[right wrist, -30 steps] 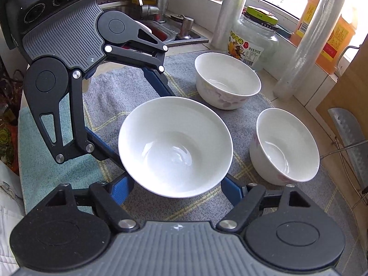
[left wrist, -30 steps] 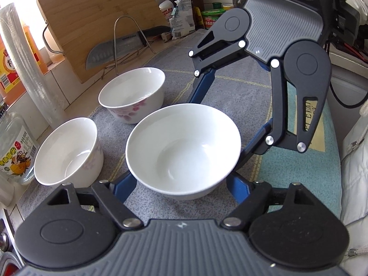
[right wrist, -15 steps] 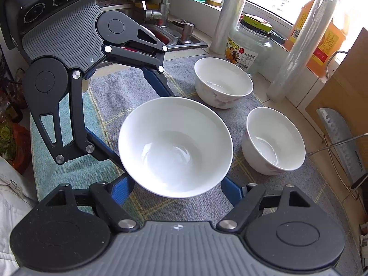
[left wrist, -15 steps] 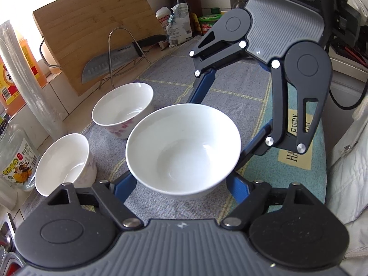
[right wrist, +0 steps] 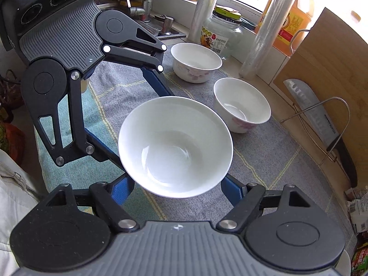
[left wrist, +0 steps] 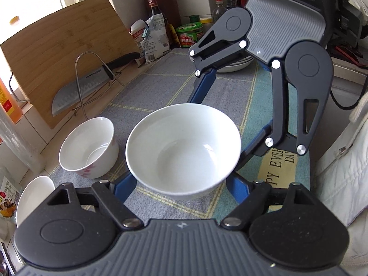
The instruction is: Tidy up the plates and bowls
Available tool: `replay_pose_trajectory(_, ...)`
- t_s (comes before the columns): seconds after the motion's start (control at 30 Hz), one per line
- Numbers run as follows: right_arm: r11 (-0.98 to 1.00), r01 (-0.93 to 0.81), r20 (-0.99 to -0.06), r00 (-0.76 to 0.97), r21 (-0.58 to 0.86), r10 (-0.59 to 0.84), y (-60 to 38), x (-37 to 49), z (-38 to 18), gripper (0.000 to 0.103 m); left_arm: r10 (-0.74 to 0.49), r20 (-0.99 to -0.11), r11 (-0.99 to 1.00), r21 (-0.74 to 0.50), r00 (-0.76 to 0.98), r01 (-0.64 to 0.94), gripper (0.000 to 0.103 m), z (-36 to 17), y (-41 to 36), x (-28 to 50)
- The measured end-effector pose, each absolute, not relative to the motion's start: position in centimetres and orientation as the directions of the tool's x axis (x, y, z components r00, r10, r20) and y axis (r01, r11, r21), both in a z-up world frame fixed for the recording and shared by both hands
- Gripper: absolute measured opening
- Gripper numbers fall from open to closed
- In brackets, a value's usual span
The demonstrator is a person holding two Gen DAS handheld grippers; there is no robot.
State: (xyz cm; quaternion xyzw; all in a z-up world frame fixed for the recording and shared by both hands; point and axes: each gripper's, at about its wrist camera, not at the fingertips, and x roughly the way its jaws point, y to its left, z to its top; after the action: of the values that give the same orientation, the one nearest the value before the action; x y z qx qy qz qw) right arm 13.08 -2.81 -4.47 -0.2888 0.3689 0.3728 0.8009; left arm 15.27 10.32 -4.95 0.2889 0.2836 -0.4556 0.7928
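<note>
I hold a plain white bowl [left wrist: 182, 148] between my two grippers, lifted clear of the grey checked cloth [left wrist: 161, 85] that covers the counter. My left gripper [left wrist: 181, 184] grasps the bowl from one side, its blue fingers [left wrist: 124, 187] pressed against the lower wall. My right gripper [right wrist: 176, 185] grasps it from the opposite side in the same way, blue pads tight under the rim, so each camera sees the other gripper facing it across the bowl. The bowl sits upright and looks empty.

Two smaller flower-patterned bowls rest on the cloth behind the carried one, toward the tiled wall: the nearer flowered bowl [right wrist: 241, 104] and the farther flowered bowl [right wrist: 196, 61], close together but apart. In the left view a stack of plates [left wrist: 232, 65] shows at the far end of the cloth, partly hidden behind my right gripper.

Along the wall stand a bamboo cutting board [left wrist: 66, 53] leaning upright, a cleaver [left wrist: 76, 96] resting in a wire rack [left wrist: 89, 76], a roll of cling film [right wrist: 271, 27], a glass jar [right wrist: 220, 34] and an orange bottle [right wrist: 292, 23].
</note>
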Motion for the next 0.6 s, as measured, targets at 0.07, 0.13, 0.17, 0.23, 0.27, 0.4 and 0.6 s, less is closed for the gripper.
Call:
replay_pose_trajectory(0.07, 0.566, -0.802, -0.807, 0.456, -0.19, 0.375, -3.6, 12.8, -4.4, 0.086, -0.568, -0.711, 0.405, 0.197, 0.414, 0.893, 0.084, -5.0, 9.4, 15.3)
replay_pose_trajectory(0.13, 0.578, -0.793, -0.808, 0.462, -0.192, 0.366, -4.5, 12.7, -4.4, 0.086, -0.575, -0.71, 0.393, 0.198, 0.407, 0.898, 0.084, -5.0, 8.4, 15.3)
replay_pose_trajectory(0.17, 0.584, -0.789, -0.808, 0.465, -0.192, 0.361, -4.9, 12.6, -4.4, 0.086, -0.576, -0.71, 0.386, 0.2, 0.405, 0.901, 0.084, -5.0, 7.9, 15.4)
replay_pose_trajectory(0.23, 0.596, -0.779, -0.808, 0.47, -0.192, 0.355, -5.7, 12.5, -4.4, 0.086, -0.581, -0.709, 0.372, 0.206, 0.4, 0.905, 0.084, -5.1, 7.1, 15.4)
replay_pose_trajectory(0.27, 0.602, -0.775, -0.808, 0.473, -0.192, 0.351, -6.1, 12.5, -4.5, 0.086, -0.584, -0.708, 0.367, 0.206, 0.397, 0.907, 0.084, -5.1, 6.7, 15.4)
replay_pose_trajectory(0.4, 0.618, -0.76, -0.81, 0.484, -0.201, 0.332, -7.6, 12.6, -4.7, 0.085, -0.595, -0.706, 0.357, 0.197, 0.384, 0.913, 0.084, -5.6, 5.2, 15.9)
replay_pose_trajectory(0.6, 0.639, -0.743, -0.816, 0.486, -0.198, 0.313, -9.5, 13.1, -5.2, 0.085, -0.602, -0.71, 0.341, 0.187, 0.367, 0.921, 0.084, -6.3, 3.0, 16.6)
